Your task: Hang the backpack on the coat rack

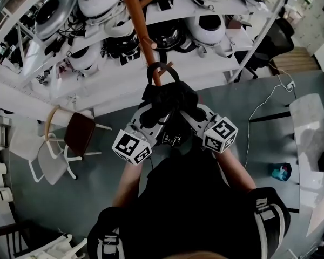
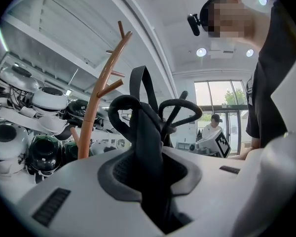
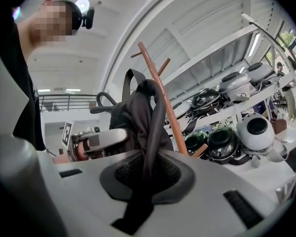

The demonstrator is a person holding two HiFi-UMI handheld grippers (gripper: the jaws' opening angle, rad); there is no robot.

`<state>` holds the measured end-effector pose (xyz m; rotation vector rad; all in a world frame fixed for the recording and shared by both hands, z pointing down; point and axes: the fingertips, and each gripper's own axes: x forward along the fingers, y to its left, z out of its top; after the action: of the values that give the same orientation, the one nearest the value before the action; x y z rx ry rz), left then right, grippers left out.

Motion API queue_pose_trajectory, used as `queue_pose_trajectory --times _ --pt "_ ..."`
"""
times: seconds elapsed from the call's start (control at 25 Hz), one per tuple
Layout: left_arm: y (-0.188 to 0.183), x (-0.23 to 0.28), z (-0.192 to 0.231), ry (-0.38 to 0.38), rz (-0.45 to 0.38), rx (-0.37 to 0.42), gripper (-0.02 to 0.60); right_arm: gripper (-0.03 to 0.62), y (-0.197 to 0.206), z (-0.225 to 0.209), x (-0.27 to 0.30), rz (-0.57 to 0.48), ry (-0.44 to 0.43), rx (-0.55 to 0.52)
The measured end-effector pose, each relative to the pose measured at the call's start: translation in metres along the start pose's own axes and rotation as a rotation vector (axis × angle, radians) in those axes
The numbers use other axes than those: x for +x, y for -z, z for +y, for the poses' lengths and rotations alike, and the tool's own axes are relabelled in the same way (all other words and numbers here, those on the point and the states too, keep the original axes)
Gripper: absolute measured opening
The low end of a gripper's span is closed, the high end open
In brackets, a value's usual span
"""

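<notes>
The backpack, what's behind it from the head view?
Behind the backpack rises the brown coat rack, then white shelves of helmets. The backpack covers the rack's lower pole and base.

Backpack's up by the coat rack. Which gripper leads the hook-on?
Right, slightly. The left gripper and right gripper are each shut on the backpack, but the right gripper view has the coat rack straight behind it; the left gripper view has the rack off to one side. Both likely lift together.
</notes>
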<state>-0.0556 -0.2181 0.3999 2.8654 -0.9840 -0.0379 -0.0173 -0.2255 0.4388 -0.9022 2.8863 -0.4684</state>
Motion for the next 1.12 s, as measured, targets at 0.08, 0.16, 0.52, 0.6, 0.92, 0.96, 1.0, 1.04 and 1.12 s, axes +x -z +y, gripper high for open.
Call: queue_pose_trajectory --times 0.08,0.16,0.52,0.6,0.92,0.96,1.0,1.04,1.12 --pt "-0.003 0.006 0.003 -0.002 -0.005 0.004 0.104 0.052 -0.003 -0.006 0.002 -0.004 -0.006 0.009" --pt "-0.006 0.009 0.007 -0.012 -0.007 0.005 0.104 0.052 -0.005 -0.009 0.005 -0.003 -0.018 0.019" --pt "-0.015 0.022 0.028 -0.039 -0.023 0.004 0.104 0.052 -0.017 -0.022 0.022 -0.004 -0.038 0.008" --pt "-0.018 0.026 0.03 -0.037 -0.025 0.01 0.104 0.052 -0.021 -0.026 0.023 -0.009 -0.041 0.011" --pt "-0.022 0.034 0.045 -0.039 -0.033 0.001 0.103 0.052 -0.026 -0.032 0.034 -0.003 -0.046 0.001" --pt "-0.022 0.035 0.047 -0.04 -0.034 -0.002 0.104 0.052 -0.026 -0.032 0.036 -0.001 -0.047 -0.001" --pt "-0.022 0.036 0.049 -0.041 -0.035 -0.003 0.104 0.052 -0.027 -0.034 0.037 0.0 -0.047 0.0" --pt "-0.023 0.038 0.05 -0.041 -0.035 -0.003 0.103 0.052 -0.027 -0.035 0.038 0.001 -0.048 0.002" --pt "-0.023 0.041 0.053 -0.04 -0.033 -0.004 0.103 0.052 -0.027 -0.039 0.04 0.004 -0.047 0.007"
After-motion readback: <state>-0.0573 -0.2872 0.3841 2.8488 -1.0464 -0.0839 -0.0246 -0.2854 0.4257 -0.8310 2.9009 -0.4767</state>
